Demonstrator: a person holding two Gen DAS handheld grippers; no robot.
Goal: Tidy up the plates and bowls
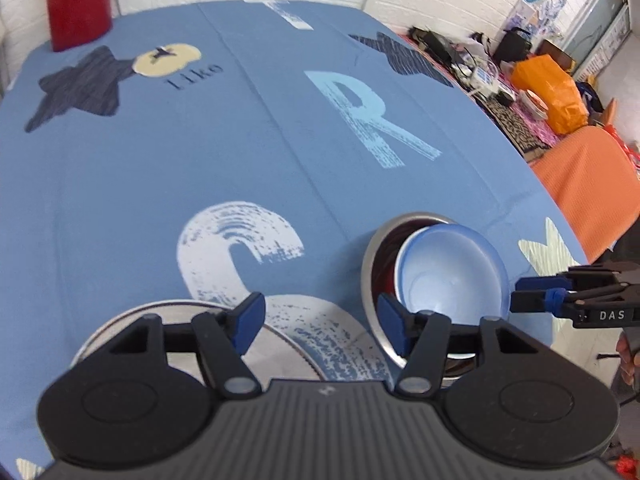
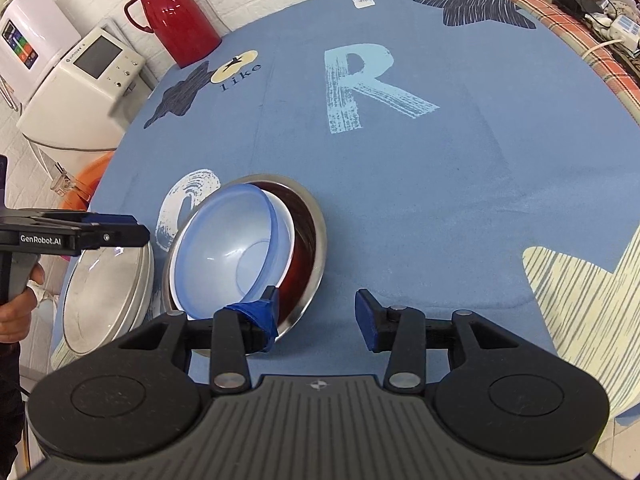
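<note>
While the blue bowl [image 2: 228, 248] sits tilted inside the steel bowl [image 2: 308, 216], both grippers, left gripper [image 1: 320, 326] and right gripper [image 2: 316, 312], gape wide, empty; next, probably the steel plate [image 2: 108, 292] at nine o'clock.

The bowl [image 2: 228, 248] sits tilted inside the basin [image 2: 310, 236], on the cloth [image 2: 440, 200]. The plate [image 2: 108, 292] lies just beside the basin at 9 o'clock — right wrist view. The jug [image 2: 176, 16] stands at 11 o'clock, well apart.

I see a shiny steel bowl [image 2: 316, 236] holding a smooth translucent blue plastic bowl [image 2: 224, 252], on my desk's matt woven cloth [image 2: 440, 200]
</note>
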